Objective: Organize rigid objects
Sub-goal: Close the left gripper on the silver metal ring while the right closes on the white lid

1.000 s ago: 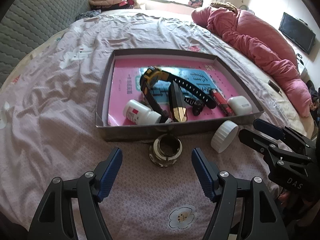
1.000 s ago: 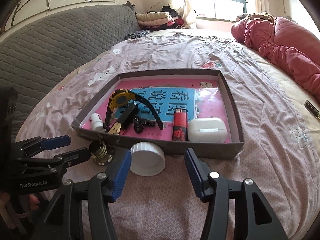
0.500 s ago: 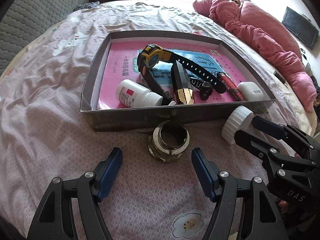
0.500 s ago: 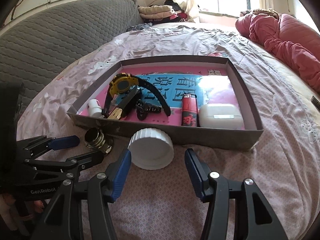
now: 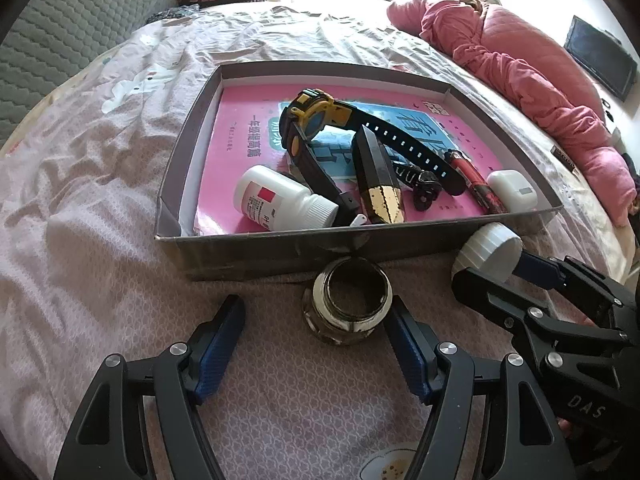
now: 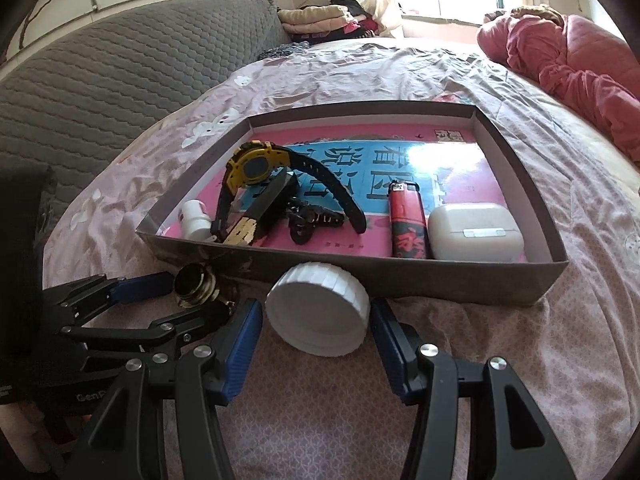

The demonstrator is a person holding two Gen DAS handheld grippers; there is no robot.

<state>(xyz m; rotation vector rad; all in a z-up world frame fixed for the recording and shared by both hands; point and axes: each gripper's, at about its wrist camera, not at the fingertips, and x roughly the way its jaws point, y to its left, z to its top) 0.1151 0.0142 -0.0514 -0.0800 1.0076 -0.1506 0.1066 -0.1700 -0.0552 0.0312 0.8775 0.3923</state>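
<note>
Both tongs low at the box's [image 5: 256, 254] near wall.
My left gripper [image 5: 316, 344] gapes around the metal ring [image 5: 347, 304]; my right gripper [image 6: 316, 340] brackets the white cap [image 6: 320, 308], seemingly unpinched.

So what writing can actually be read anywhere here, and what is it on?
"DAS": on the black body of the right tongs.
"Gen", then cut off by the frame below: on the left tongs.
"看", with other large characters partly covered: on the pink and blue booklet lining the box.
Small vertical line of print on the booklet's pink margin: too blurred to read.
White pill bottle label: too small.
Red lighter print: unreadable.
</note>
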